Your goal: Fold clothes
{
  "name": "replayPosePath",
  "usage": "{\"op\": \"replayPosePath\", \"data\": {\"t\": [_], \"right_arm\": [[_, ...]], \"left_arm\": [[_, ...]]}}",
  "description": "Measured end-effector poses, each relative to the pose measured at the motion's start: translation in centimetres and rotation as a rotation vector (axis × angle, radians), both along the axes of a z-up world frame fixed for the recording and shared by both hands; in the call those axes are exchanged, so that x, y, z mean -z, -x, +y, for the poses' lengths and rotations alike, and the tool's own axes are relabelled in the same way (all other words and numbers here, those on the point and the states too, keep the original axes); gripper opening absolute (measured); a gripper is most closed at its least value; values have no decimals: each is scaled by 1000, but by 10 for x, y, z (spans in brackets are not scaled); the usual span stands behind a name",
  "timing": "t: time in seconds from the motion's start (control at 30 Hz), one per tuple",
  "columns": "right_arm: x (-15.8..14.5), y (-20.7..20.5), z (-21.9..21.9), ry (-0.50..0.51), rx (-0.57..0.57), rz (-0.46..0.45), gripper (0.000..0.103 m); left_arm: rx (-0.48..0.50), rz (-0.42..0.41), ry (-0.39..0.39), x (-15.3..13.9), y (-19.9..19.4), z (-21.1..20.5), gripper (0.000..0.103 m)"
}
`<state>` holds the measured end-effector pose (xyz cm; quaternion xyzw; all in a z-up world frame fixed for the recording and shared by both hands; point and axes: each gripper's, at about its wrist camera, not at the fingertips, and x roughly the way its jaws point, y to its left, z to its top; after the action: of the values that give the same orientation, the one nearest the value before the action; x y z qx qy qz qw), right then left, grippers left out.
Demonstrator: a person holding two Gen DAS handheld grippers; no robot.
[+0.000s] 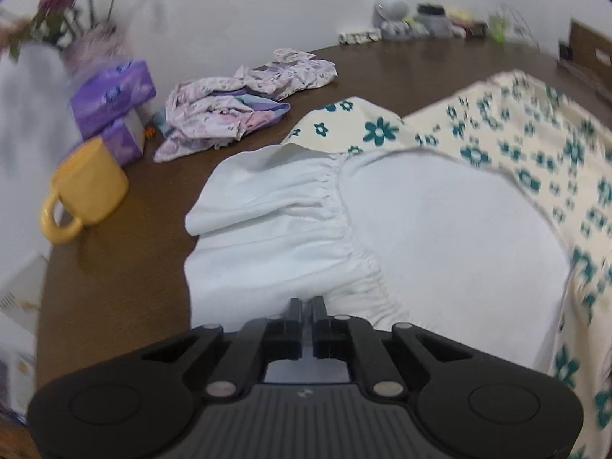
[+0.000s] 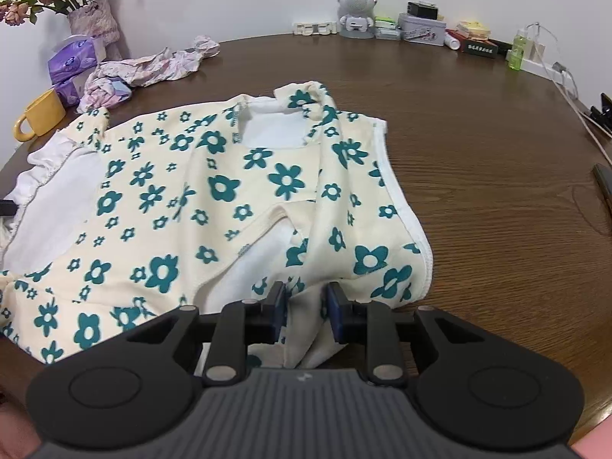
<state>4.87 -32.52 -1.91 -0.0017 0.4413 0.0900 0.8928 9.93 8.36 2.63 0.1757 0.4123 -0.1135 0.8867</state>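
Note:
A cream garment with teal flowers point(image 2: 214, 191) lies spread on the brown table point(image 2: 497, 191), its white lining turned out at the left. In the left wrist view the white lining point(image 1: 440, 237) and its gathered ruffle hem point(image 1: 267, 229) fill the middle. My left gripper point(image 1: 306, 302) has its fingers nearly together, pinching the white hem's near edge. My right gripper point(image 2: 308, 294) is at the garment's near right edge, and a bunched fold of floral fabric sits gripped between its blue pads point(image 2: 336, 306).
A crumpled pink and purple garment point(image 1: 237, 103) lies at the back left, beside purple tissue packs point(image 1: 114, 95), a yellow mug point(image 1: 88, 187) and a vase of flowers point(image 2: 91, 19). Small items point(image 2: 420, 26) line the far wall; cables point(image 2: 566, 88) run along the right edge.

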Motion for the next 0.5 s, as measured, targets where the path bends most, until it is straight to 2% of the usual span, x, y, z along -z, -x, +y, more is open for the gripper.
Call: {"op": "replayPosePath", "data": {"t": [0.3,0.5], "right_arm": [[0,-3,23,-21,-72,-3,26],[1,-8,30,-35,-71,-17,26]], "left_arm": [[-77,-35,-99,3,-5,26,3],[-112,-51,-116,4,-8,31,3]]}}
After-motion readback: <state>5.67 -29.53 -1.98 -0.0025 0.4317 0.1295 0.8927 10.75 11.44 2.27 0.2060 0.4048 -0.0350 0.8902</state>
